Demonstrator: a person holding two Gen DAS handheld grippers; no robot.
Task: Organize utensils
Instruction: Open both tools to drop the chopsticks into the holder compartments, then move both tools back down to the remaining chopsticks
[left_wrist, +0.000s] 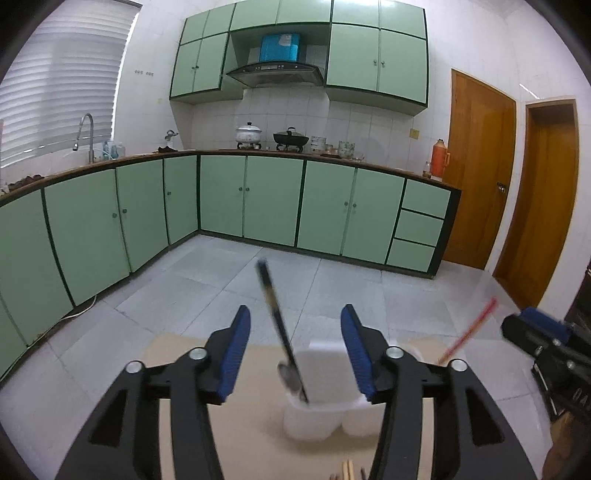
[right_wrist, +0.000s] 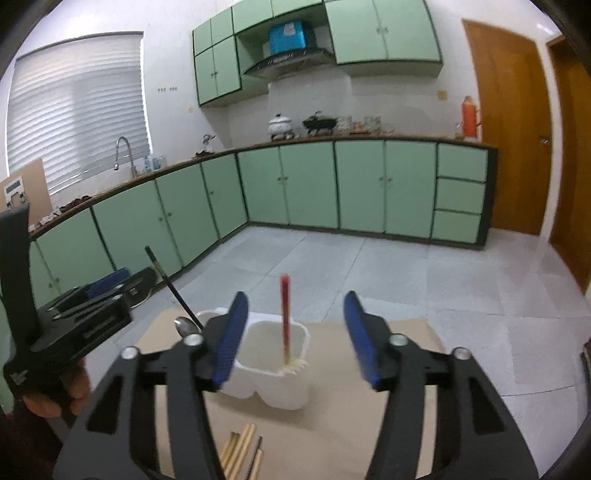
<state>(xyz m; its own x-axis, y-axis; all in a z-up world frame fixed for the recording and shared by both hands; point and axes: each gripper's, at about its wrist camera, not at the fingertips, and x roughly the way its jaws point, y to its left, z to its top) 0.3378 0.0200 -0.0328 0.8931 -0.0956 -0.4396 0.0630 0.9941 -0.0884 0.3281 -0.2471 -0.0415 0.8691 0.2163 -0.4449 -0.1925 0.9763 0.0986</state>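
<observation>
Both of my tongs stand with their blue pads apart and nothing pressed between them. My left gripper (left_wrist: 295, 350) points forward and slightly down at a white holder (left_wrist: 321, 398) on the tan board (left_wrist: 243, 417); its pads flank a black-handled spoon (left_wrist: 280, 332) without touching it. That spoon stands in the holder's left compartment, bowl at the rim, its long handle leaning up, away from me and to the left. My right gripper (right_wrist: 295, 339) has the same downward tilt, pads either side of a red-handled fork (right_wrist: 285, 314) but clear of it. From this side the fork stands nearly upright in the right compartment of the white holder (right_wrist: 273, 376), pale tines down at the near rim, handle straight up. At the far left of the right wrist view I see my left tool (right_wrist: 74, 314) with a hand (right_wrist: 55, 395) wrapped round its grip. Wooden chopsticks (right_wrist: 240, 454) lie on the board at the near edge, pointing away from me. Beyond are the grey tiled floor (left_wrist: 184, 288) and green kitchen cabinets (left_wrist: 258, 195).
</observation>
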